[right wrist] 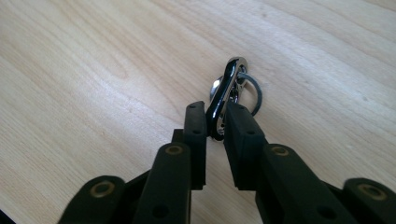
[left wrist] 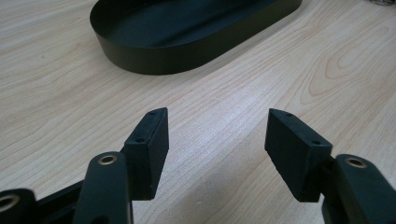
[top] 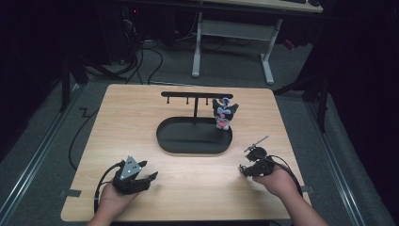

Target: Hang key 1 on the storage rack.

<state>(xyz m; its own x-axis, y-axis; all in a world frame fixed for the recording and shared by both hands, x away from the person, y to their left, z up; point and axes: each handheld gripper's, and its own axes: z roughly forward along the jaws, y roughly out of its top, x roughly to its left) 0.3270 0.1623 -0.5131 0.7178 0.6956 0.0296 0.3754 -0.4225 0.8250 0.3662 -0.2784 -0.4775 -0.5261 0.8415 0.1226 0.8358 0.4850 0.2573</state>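
Right gripper view shows the right gripper [right wrist: 215,122] pinching a metal carabiner clip [right wrist: 225,94] edge-on near the bench's [top: 141,122] right edge; held so thinly, it could twist free. Left gripper [left wrist: 215,140] rests with jaws spread.

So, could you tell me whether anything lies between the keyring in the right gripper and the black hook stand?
Nothing visible does. The right gripper pinches the metal keyring, and bare tabletop lies between it and the hook stand; a plush charm already hangs at its right end.
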